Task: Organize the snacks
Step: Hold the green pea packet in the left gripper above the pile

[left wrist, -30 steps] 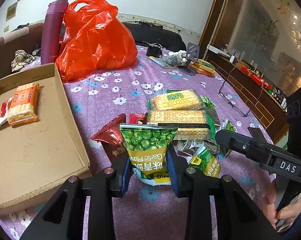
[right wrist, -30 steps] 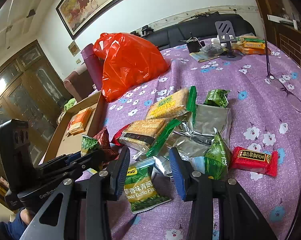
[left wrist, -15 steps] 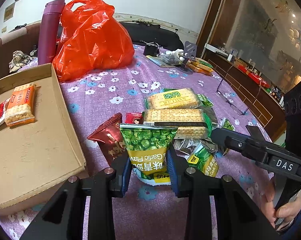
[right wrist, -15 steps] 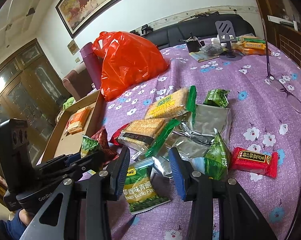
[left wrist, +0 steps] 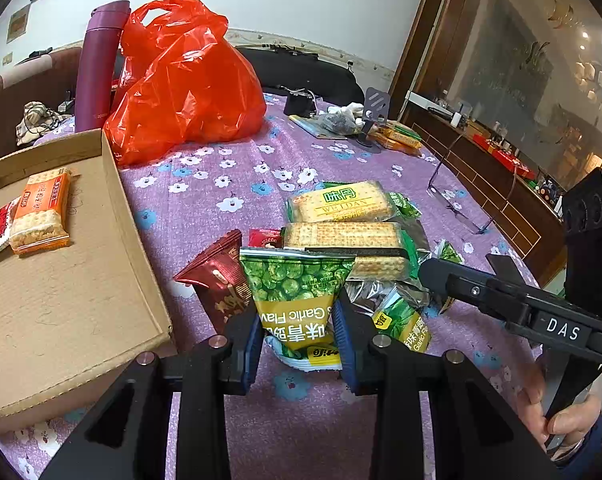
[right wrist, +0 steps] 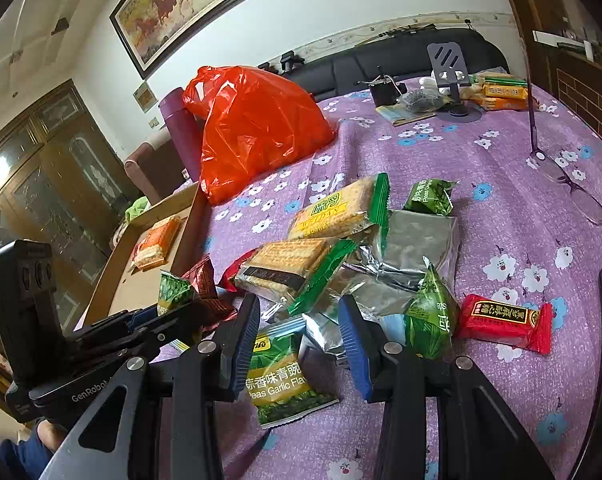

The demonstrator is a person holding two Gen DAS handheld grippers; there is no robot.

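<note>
My left gripper (left wrist: 297,322) is shut on a green garlic pea packet (left wrist: 297,296) and holds it just above the purple tablecloth, right of the cardboard box (left wrist: 73,304). The held packet also shows in the right wrist view (right wrist: 173,290). My right gripper (right wrist: 299,332) is open over another pea packet (right wrist: 285,376) lying on the cloth. A pile of snacks lies ahead: two cracker packs (left wrist: 341,202) (left wrist: 345,240), silver pouches (right wrist: 417,240), a dark red packet (left wrist: 221,280), a red bar (right wrist: 505,322). An orange cracker pack (left wrist: 41,212) lies in the box.
A red plastic bag (left wrist: 185,84) and a purple flask (left wrist: 99,64) stand at the back by the box. Eyeglasses (right wrist: 565,168) lie at the right. A phone stand (right wrist: 453,76) and more packs sit at the far end.
The left gripper with the pea packet has shifted slightly; the scene has drifted a little in its view. The right gripper has stayed open in place.
</note>
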